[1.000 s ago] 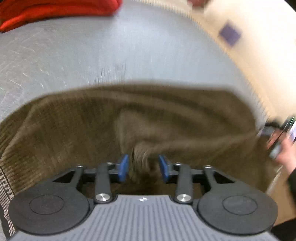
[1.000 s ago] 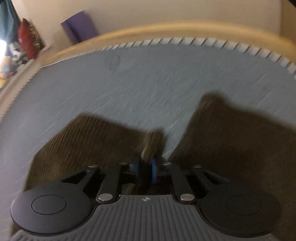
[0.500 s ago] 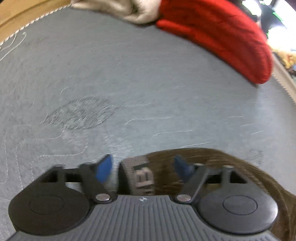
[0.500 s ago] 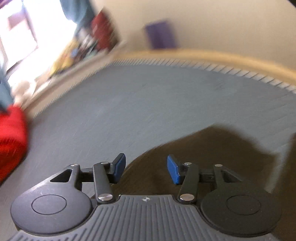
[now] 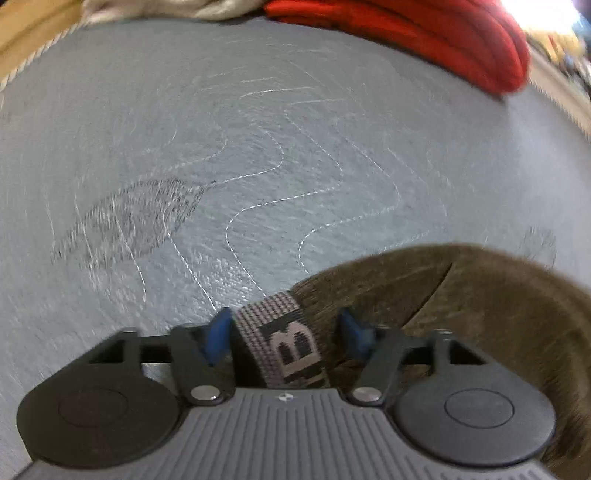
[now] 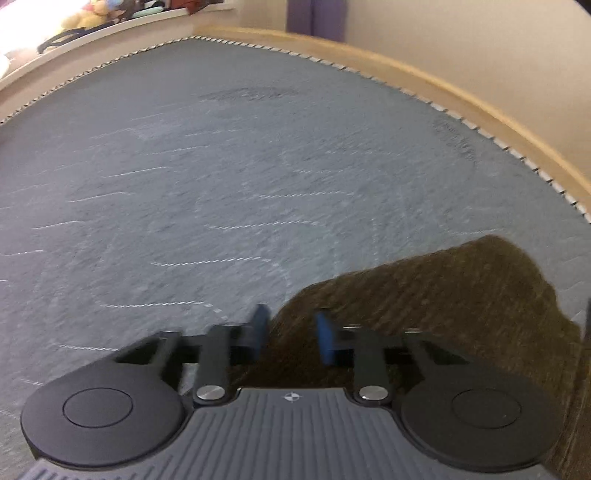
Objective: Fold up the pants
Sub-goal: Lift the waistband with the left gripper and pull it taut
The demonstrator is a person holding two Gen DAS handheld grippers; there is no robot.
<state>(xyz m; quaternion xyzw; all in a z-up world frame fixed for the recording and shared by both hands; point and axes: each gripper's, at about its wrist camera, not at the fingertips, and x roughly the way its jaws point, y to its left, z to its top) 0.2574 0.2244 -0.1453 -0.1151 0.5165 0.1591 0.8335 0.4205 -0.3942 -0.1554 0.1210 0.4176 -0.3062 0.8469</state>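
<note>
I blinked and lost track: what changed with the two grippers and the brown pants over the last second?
Both grippers released the folds they held and swung along the pants. Their jaws have just been closing again: the left gripper around the grey waistband, the right gripper around a brown edge, neither clearly pinching yet. The pants remain on the grey mattress.

The right gripper [image 6: 290,334] points down at a grey quilted mattress [image 6: 221,177], its blue-padded jaws having just been closing. In this blurred view the pads still stand a little apart, with the edge of the brown corduroy pants [image 6: 443,295] between them; whether they press the cloth cannot be told. The pants spread to the lower right. A wooden bed frame [image 6: 424,77] edges the mattress, with a purple object [image 6: 317,16] against the wall beyond.
</note>
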